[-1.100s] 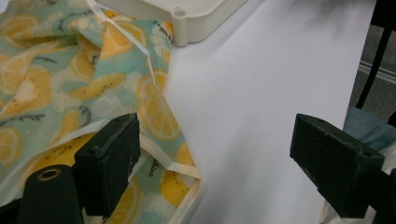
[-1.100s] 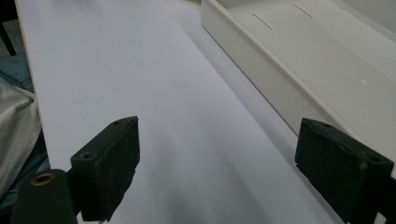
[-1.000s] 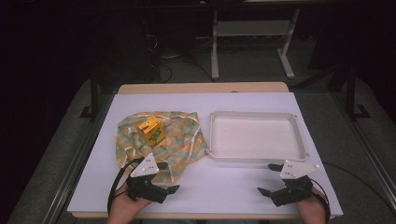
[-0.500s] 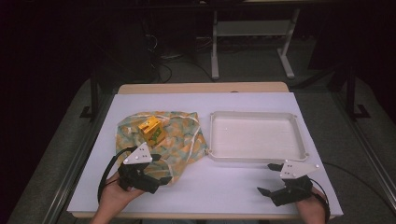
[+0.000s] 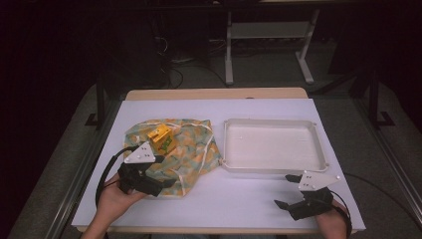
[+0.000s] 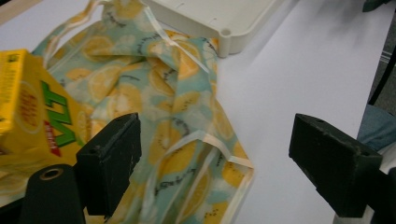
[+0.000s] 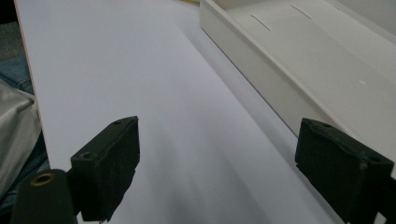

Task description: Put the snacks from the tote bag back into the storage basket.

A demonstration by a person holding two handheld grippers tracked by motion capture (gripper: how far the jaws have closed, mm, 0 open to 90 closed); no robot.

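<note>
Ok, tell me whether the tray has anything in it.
No, the tray is bare white inside in the high view.

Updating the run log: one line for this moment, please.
left tool: open, over lemon-print cloth | yellow carton: on cloth | right tool: open, idle beside white tray | tray: empty

yellow carton [image 6: 28,116] cut by left edge, white tray [image 7: 299,70] cropped

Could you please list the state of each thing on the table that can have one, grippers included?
Cloth bag: lying flat and crumpled, beside the tray.
Yellow carton: resting on the bag, tilted.
Tray: empty, right way up.
Left gripper: open, over the bag's near edge, holding nothing.
Right gripper: open, over bare table near the tray, holding nothing.
</note>
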